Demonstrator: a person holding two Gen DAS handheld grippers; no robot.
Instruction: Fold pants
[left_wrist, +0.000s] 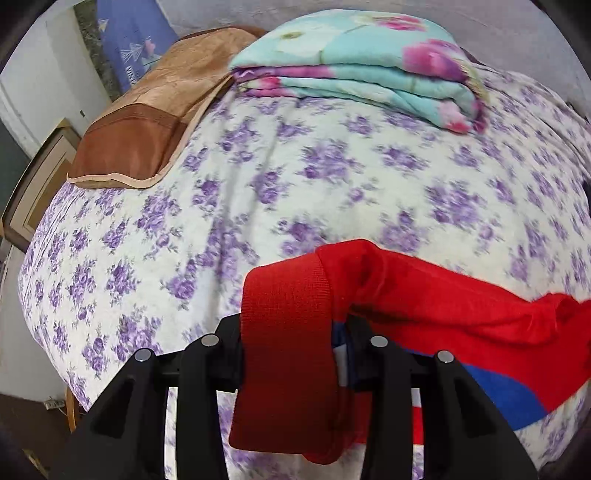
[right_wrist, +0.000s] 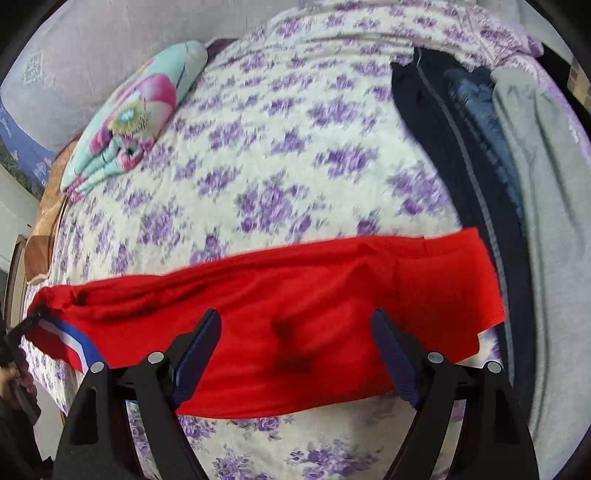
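Observation:
The red pants (right_wrist: 295, 314) with a blue and white side stripe lie across the bed with the purple-flowered sheet (right_wrist: 258, 166). My left gripper (left_wrist: 291, 354) is shut on the red ribbed cuff end of the pants (left_wrist: 288, 332), which hangs over its fingers, lifted a little above the sheet. In the right wrist view the left gripper (right_wrist: 18, 343) shows at the far left edge holding that end. My right gripper (right_wrist: 295, 350) is open and empty, its fingers spread just over the middle of the red cloth.
A folded turquoise floral quilt (left_wrist: 354, 66) and a brown pillow (left_wrist: 147, 122) lie at the far side. A dark garment (right_wrist: 439, 147), jeans (right_wrist: 484, 110) and a grey garment (right_wrist: 546, 203) lie along the right side of the bed.

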